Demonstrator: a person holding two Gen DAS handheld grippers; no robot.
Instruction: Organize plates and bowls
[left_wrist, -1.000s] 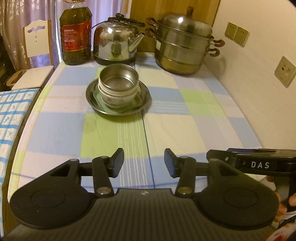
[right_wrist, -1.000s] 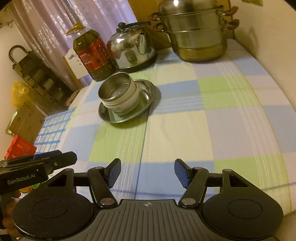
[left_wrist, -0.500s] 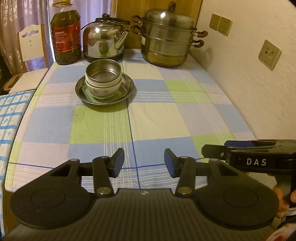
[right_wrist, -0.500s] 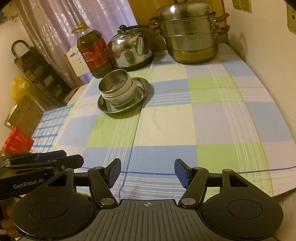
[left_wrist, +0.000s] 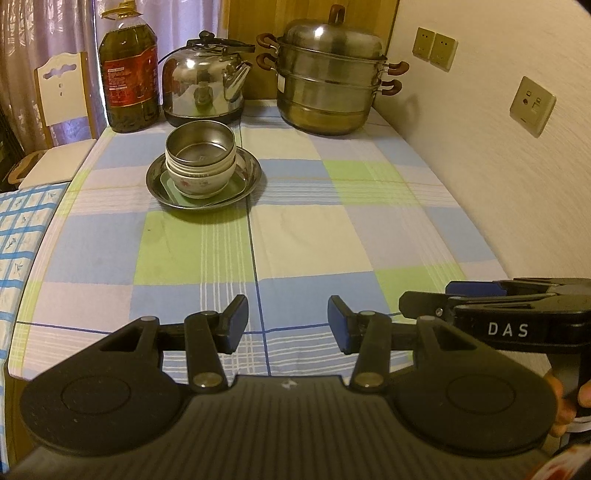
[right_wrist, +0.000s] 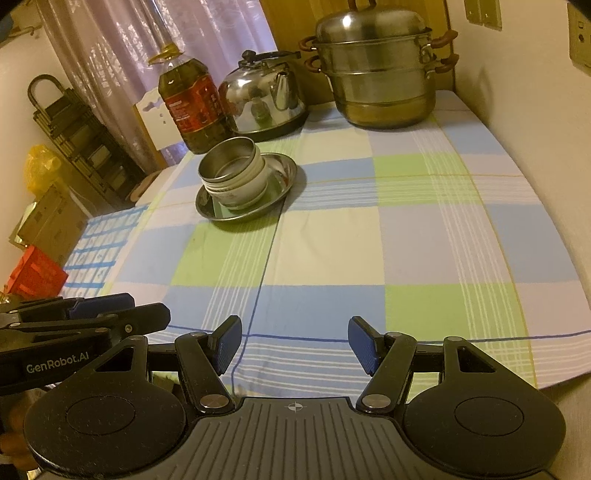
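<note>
You can't count the bowls (left_wrist: 200, 162) nested under the steel one. The tray (left_wrist: 168, 184) beneath them is mostly covered. The oil bottle (left_wrist: 128, 74) loses its cap at the frame's top.

We hold our left gripper (left_wrist: 288, 325) and right gripper (right_wrist: 294, 345) side by side, level, jaws spread wide and holding nothing.

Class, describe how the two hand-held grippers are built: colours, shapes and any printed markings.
Both are matte black. The left hand-held gripper has two round discs, a ribbed grey centre plate, silver pivot rivets and blue finger pads; its side reads "GenRobot.AI". The right hand-held gripper looks the same, with "DAS" in white on its side.
</note>
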